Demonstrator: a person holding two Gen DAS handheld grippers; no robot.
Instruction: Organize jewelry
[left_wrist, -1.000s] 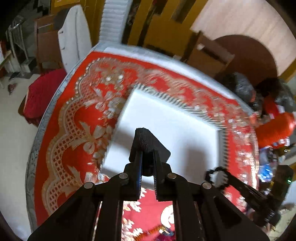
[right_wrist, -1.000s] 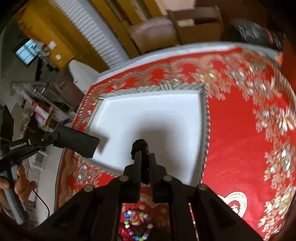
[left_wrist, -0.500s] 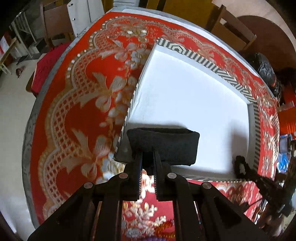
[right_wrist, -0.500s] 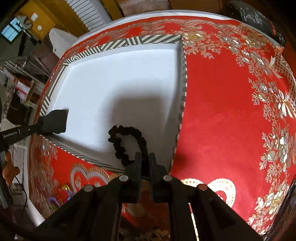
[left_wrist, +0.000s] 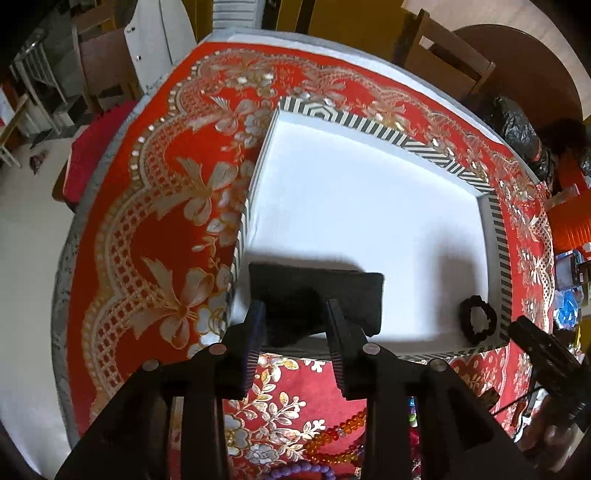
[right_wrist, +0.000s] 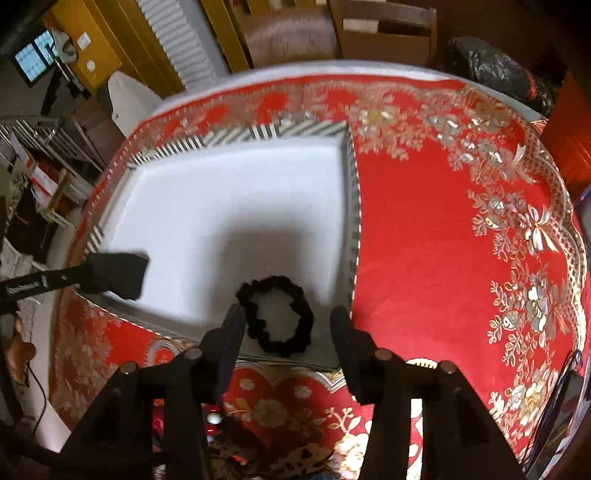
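Observation:
A white tray with a black-and-white striped rim lies on a red embroidered cloth. A black fabric band rests in the tray's near left corner, just ahead of my open left gripper. A black scrunchie lies in the tray's near right corner, between the tips of my open right gripper. Neither gripper holds anything.
Orange and purple bead strings lie on the cloth in front of the tray. The red cloth spreads wide to the right. Wooden chairs and a black bag stand behind the table.
Both grippers opened. The left one let go of the black band and the right one let go of the scrunchie; both items now lie in the tray.

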